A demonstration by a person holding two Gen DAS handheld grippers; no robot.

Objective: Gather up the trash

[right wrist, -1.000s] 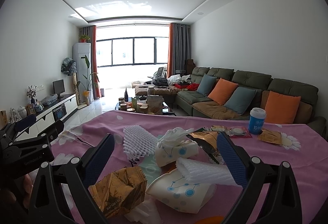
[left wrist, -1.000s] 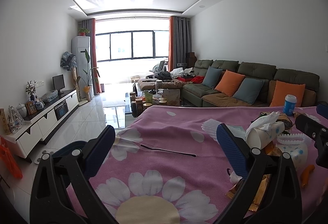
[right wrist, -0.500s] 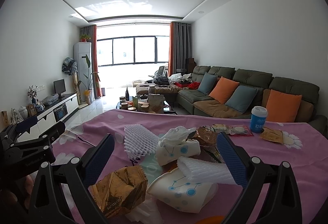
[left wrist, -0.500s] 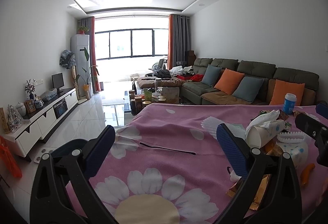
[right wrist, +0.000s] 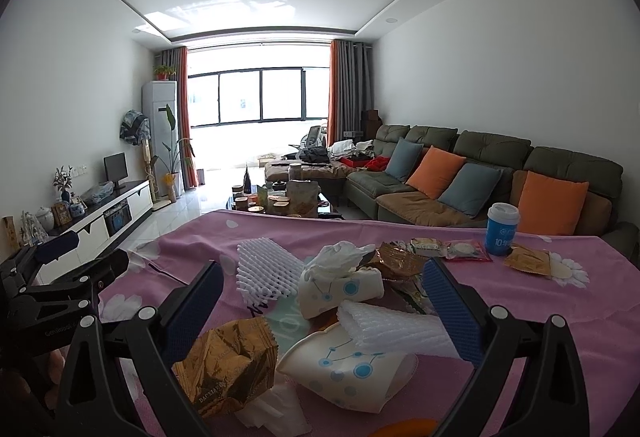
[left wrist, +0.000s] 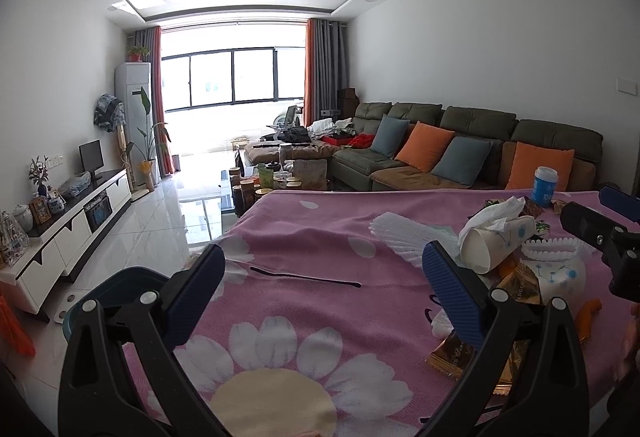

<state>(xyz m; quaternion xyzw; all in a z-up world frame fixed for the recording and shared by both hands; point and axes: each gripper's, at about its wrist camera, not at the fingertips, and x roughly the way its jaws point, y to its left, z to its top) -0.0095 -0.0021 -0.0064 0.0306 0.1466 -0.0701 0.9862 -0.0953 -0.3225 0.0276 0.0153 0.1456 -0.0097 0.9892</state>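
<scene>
**Left gripper wide over the pink cloth**

The left gripper (left wrist: pixel 320 277) hangs spread above the flowered pink tablecloth (left wrist: pixel 312 237), nothing between its fingers. A tissue-stuffed paper cup (left wrist: pixel 494 241) lies tipped beside white foam netting (left wrist: pixel 408 237) and gold wrappers (left wrist: pixel 516 287). The right gripper (left wrist: pixel 604 233) enters at the right edge.

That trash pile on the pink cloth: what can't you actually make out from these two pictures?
- Left view: the teal bin beside the table; the left claw covers most of it, so its contents are hidden.
- Right view: an orange scrap is cut off by the bottom edge.
- Right view: what lies under the crushed paper cup and gold wrapper is buried.
- Right view: print on the blue cup is too small to read fully.
</scene>
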